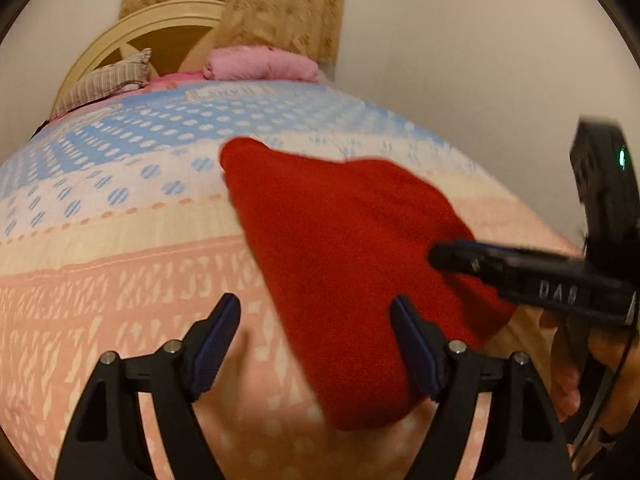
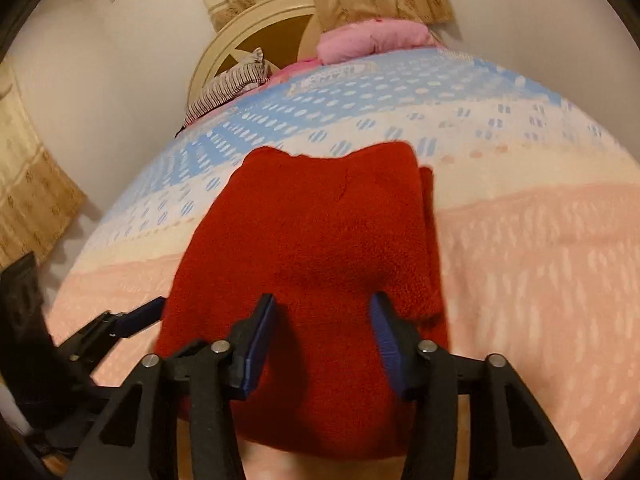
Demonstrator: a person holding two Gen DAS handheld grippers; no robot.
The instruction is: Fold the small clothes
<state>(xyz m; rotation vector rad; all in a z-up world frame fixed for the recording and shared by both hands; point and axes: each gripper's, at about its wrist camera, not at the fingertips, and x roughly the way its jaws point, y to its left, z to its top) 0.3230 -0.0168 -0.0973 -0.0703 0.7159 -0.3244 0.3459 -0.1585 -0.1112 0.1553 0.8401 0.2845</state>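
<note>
A red fleece garment (image 1: 344,256) lies folded on the patterned bedspread (image 1: 120,264); it fills the middle of the right wrist view (image 2: 312,248). My left gripper (image 1: 316,328) is open, its right finger over the garment's near left edge. My right gripper (image 2: 322,332) is open, its jaws standing over the garment's near end with nothing between them. The right gripper also shows at the right of the left wrist view (image 1: 436,258), its tip over the garment's right side. The left gripper shows at the lower left of the right wrist view (image 2: 156,308).
The bed has a pink, cream and blue sheet (image 2: 540,280). A pink folded blanket (image 1: 260,64), a striped pillow (image 1: 104,84) and a cream headboard (image 1: 160,28) are at the far end. A white wall (image 1: 480,60) runs along the right. Curtains (image 2: 36,192) hang at left.
</note>
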